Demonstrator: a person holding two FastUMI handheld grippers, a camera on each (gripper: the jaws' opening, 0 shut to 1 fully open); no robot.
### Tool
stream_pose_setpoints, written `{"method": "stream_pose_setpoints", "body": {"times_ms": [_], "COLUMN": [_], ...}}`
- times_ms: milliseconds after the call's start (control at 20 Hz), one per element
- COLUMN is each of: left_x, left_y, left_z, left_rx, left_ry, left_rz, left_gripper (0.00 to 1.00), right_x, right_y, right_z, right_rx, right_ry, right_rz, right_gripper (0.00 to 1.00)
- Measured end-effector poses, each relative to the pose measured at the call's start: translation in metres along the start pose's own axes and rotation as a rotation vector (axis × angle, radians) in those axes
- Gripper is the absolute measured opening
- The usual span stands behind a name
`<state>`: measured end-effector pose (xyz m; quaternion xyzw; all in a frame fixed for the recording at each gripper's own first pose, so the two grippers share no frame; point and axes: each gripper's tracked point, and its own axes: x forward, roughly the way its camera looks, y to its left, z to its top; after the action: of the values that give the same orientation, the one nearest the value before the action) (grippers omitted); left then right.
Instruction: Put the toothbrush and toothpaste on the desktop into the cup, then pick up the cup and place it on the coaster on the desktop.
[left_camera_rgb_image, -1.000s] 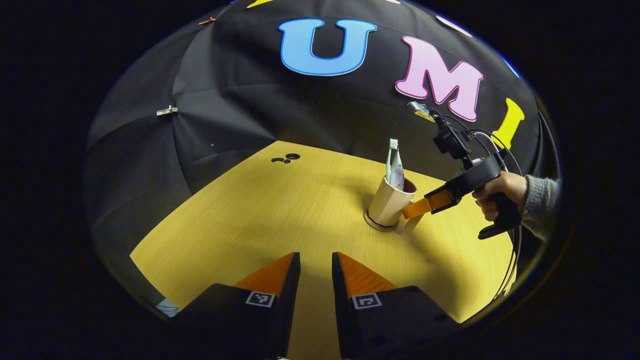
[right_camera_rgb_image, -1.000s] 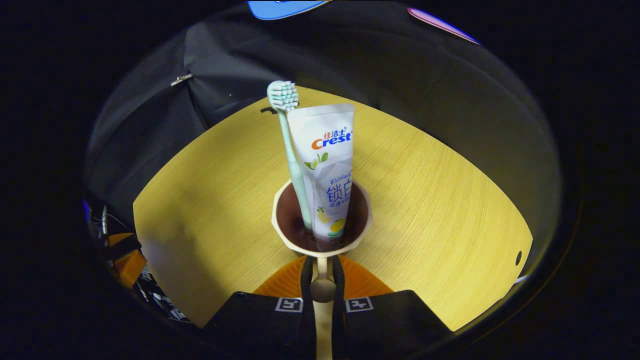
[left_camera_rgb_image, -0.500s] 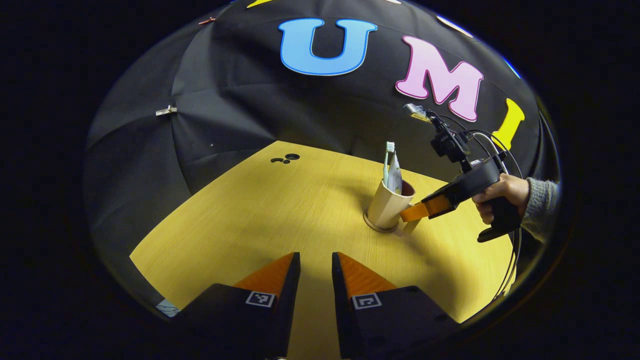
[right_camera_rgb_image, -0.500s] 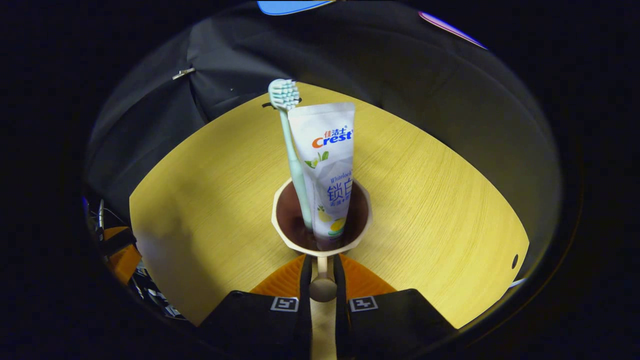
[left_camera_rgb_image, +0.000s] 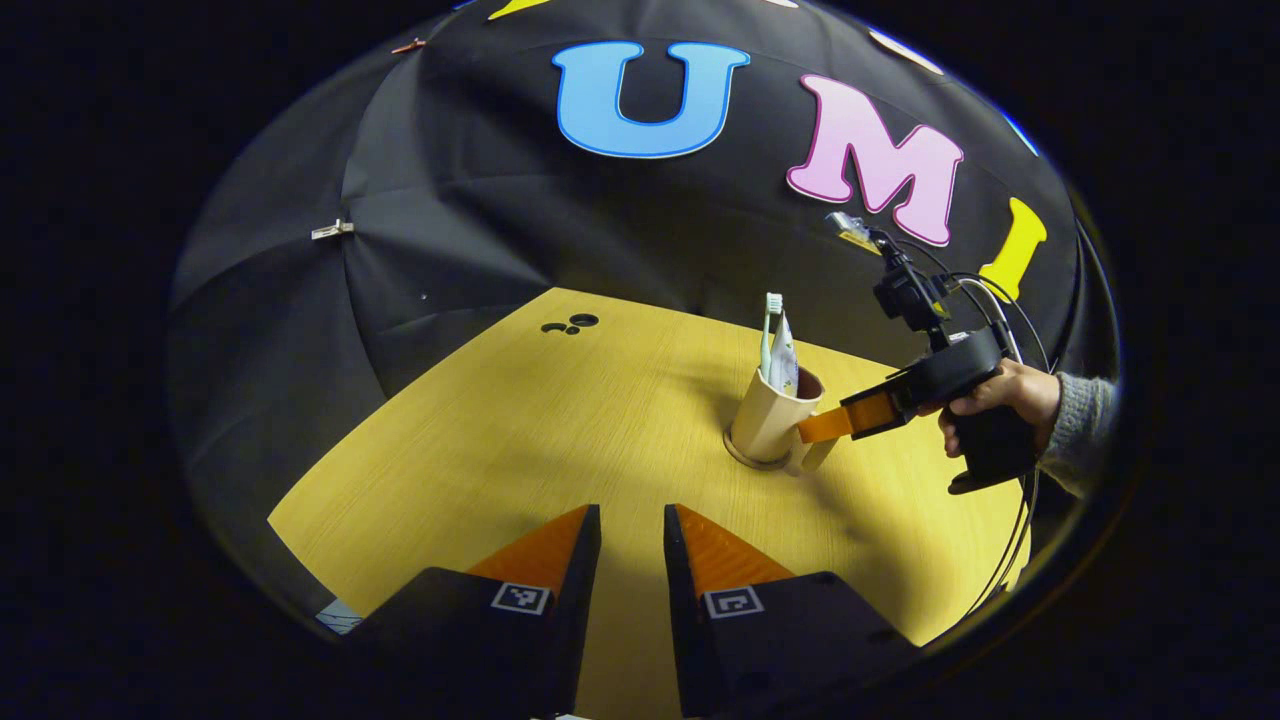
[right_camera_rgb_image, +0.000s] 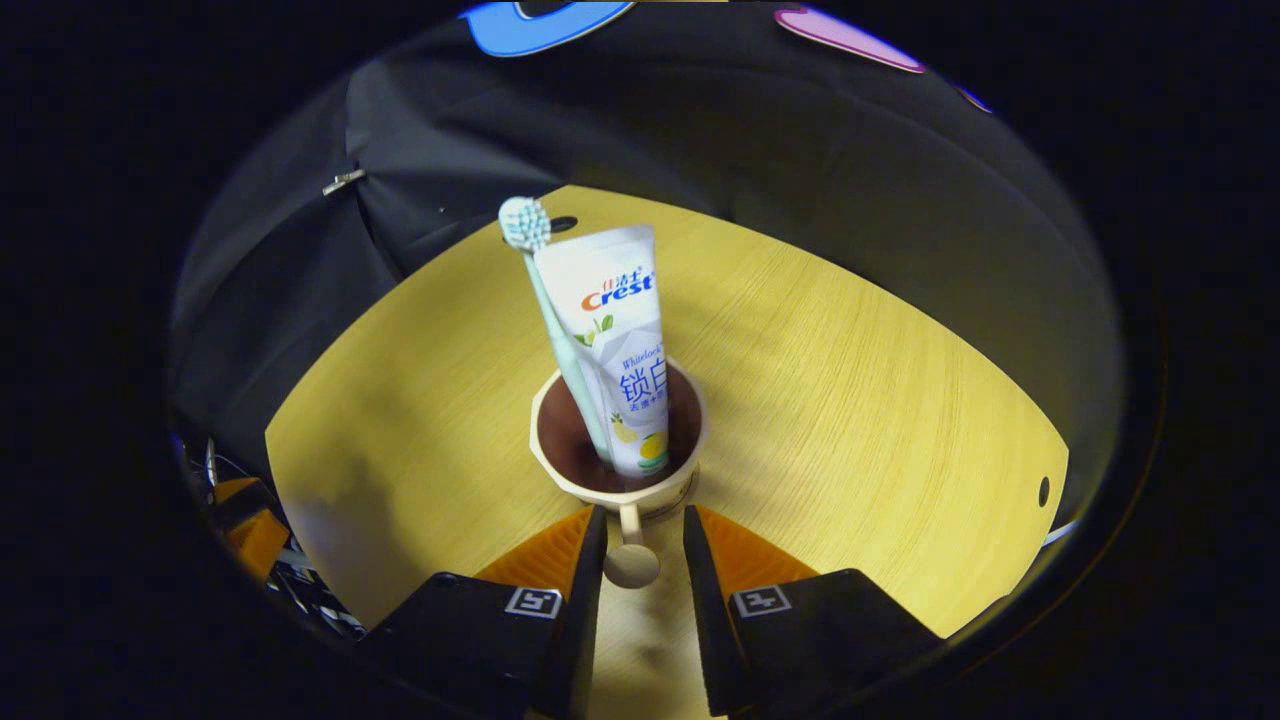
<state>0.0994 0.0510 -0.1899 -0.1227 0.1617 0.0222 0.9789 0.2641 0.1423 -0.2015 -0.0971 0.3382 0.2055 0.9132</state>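
- Where the left gripper view is taken, one cup (left_camera_rgb_image: 768, 422) is seen standing on one coaster (left_camera_rgb_image: 752, 460) on the desktop (left_camera_rgb_image: 560, 430); one toothbrush (left_camera_rgb_image: 769, 325) and one toothpaste (left_camera_rgb_image: 784, 362) tube stand inside the cup.
- Right of the cup, the right gripper (left_camera_rgb_image: 815, 427) is held at the handle; the left gripper (left_camera_rgb_image: 632, 540), well short of the cup, is kept narrowly parted and empty.
- From the right gripper view, the cup (right_camera_rgb_image: 618, 440) is judged rigid, smooth and top-heavy with its tall contents; the handle (right_camera_rgb_image: 630, 550) is the natural hold.
- Its fingers (right_camera_rgb_image: 575, 560) flank that handle with gaps visible, so nothing is gripped.
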Motion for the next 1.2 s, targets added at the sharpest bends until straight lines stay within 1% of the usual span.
{"method": "stream_pose_setpoints", "body": {"times_ms": [50,100,150,200,250,350,400,450,500,550,600,700,750,800,950,1000,1100,1150,1200], "left_x": [-0.001,-0.003,-0.005,-0.007,-0.009,-0.014,-0.017,-0.022,-0.026,-0.029,-0.032,-0.041,-0.044,-0.049,-0.065,-0.072,-0.083,-0.089,-0.095], "left_y": [0.000,-0.002,-0.004,-0.006,-0.010,-0.017,-0.020,-0.025,-0.030,-0.036,-0.042,-0.051,-0.057,-0.063,-0.081,-0.086,-0.093,-0.096,-0.101], "left_z": [0.003,0.005,0.009,0.013,0.018,0.031,0.038,0.045,0.051,0.056,0.061,0.073,0.078,0.083,0.096,0.100,0.108,0.111,0.113], "left_rx": [0.001,0.003,0.004,0.006,0.008,0.023,0.036,0.054,0.072,0.090,0.108,0.151,0.173,0.193,0.247,0.260,0.276,0.275,0.271], "left_ry": [-0.001,-0.002,-0.005,-0.009,-0.016,-0.032,-0.044,-0.057,-0.066,-0.073,-0.080,-0.105,-0.121,-0.135,-0.189,-0.209,-0.246,-0.258,-0.266], "left_rz": [-0.001,-0.003,-0.007,-0.012,-0.019,-0.033,-0.041,-0.052,-0.064,-0.076,-0.092,-0.116,-0.128,-0.140,-0.174,-0.182,-0.184,-0.186,-0.190], "left_gripper": [0.32,0.42,0.45,0.49,0.52,0.51,0.42,0.42,0.52,0.32,0.42,0.42,0.37,0.42,0.43,0.52,0.57,0.57,0.61], "right_x": [-0.007,-0.016,-0.026,-0.035,-0.046,-0.071,-0.085,-0.099,-0.113,-0.128,-0.145,-0.181,-0.197,-0.210,-0.247,-0.255,-0.273,-0.280,-0.287], "right_y": [-0.001,-0.002,-0.002,-0.003,-0.005,-0.006,-0.005,-0.003,-0.004,-0.006,-0.007,-0.008,-0.008,-0.005,0.003,0.003,0.005,0.006,0.007], "right_z": [0.006,0.013,0.019,0.024,0.029,0.038,0.045,0.049,0.052,0.052,0.055,0.057,0.056,0.054,0.044,0.044,0.036,0.032,0.030], "right_rx": [0.011,0.027,0.045,0.063,0.083,0.128,0.151,0.166,0.172,0.172,0.170,0.140,0.123,0.117,0.125,0.128,0.145,0.154,0.162], "right_ry": [-0.027,-0.060,-0.095,-0.129,-0.163,-0.230,-0.270,-0.305,-0.337,-0.370,-0.400,-0.465,-0.494,-0.516,-0.569,-0.587,-0.612,-0.622,-0.631], "right_rz": [-0.003,-0.003,-0.001,-0.001,-0.005,0.000,0.004,0.008,0.003,-0.010,-0.026,-0.068,-0.091,-0.106,-0.138,-0.148,-0.170,-0.175,-0.184], "right_gripper": [0.47,0.48,0.48,0.52,0.54,0.54,0.54,0.55,0.57,0.58,0.61,0.63,0.63,0.64,0.67,0.67,0.70,0.71,0.71]}}
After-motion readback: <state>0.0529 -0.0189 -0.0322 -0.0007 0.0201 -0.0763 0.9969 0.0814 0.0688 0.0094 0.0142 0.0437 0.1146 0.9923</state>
